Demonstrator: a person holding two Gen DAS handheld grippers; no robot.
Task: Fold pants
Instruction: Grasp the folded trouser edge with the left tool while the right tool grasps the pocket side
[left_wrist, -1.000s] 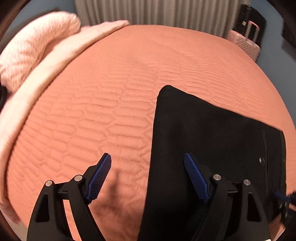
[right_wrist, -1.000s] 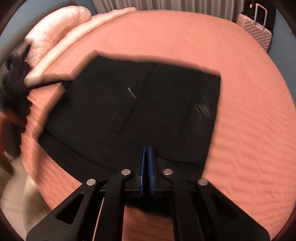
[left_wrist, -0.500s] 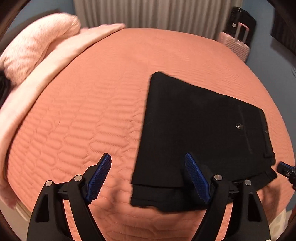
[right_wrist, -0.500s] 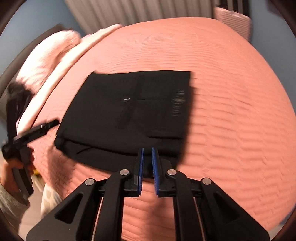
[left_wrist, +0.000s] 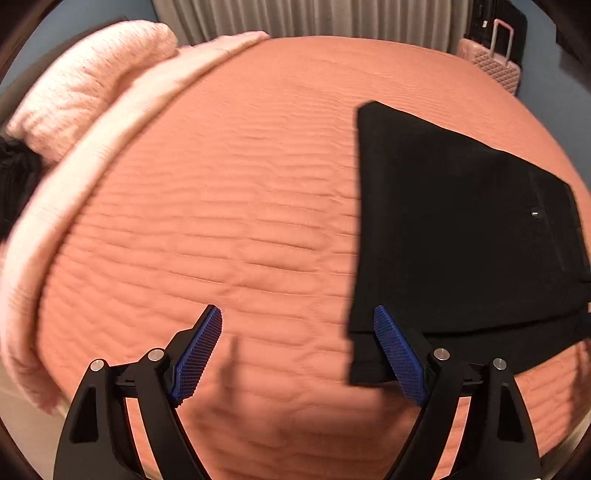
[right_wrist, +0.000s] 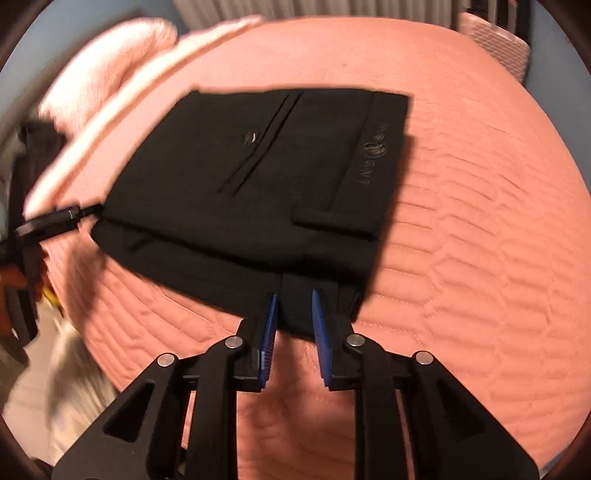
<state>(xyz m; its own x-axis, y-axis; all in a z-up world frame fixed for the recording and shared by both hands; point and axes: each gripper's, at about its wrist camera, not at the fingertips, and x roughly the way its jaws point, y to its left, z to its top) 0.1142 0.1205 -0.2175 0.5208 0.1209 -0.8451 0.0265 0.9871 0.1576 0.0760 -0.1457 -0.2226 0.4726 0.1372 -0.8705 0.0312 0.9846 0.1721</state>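
A: At the near edge of the bed (left_wrist: 258, 184), L view: left hand-held gripper (left_wrist: 299, 354) has its blue pads wide apart, nothing between them. It hovers over bare quilt; the right pad (left_wrist: 397, 354) overlaps the near-left corner of the pants (left_wrist: 454, 229) in frame, can't tell if it touches.

B: And R view?

A: Right hand-held gripper (right_wrist: 293, 332) has pads slightly apart. The near hem of the pants (right_wrist: 258, 177) shows in the gap, but the pads aren't pressed on it. Contact can't be told, frame's blurry.

B: Where's the garment?

A: Black pants, folded into a flat rectangle, lying on the orange quilted bedspread near the front edge of the bed. A lower layer sticks out past the top layer along the near side. A pocket seam, small metal button and faint logo w/ lettering face up in R view.

B: Anything else close by?

A: In R view the other gripper's tip sits at the far-left, just beside the pants' left corner.

B: Further back?

A: Pale pink blanket (left_wrist: 92, 96) bunched along the bed's left side, w/ a fluffy heap at the far-left. Beyond the bed: light curtains (left_wrist: 314, 18) and a pink suitcase (left_wrist: 495, 62) at far-right.
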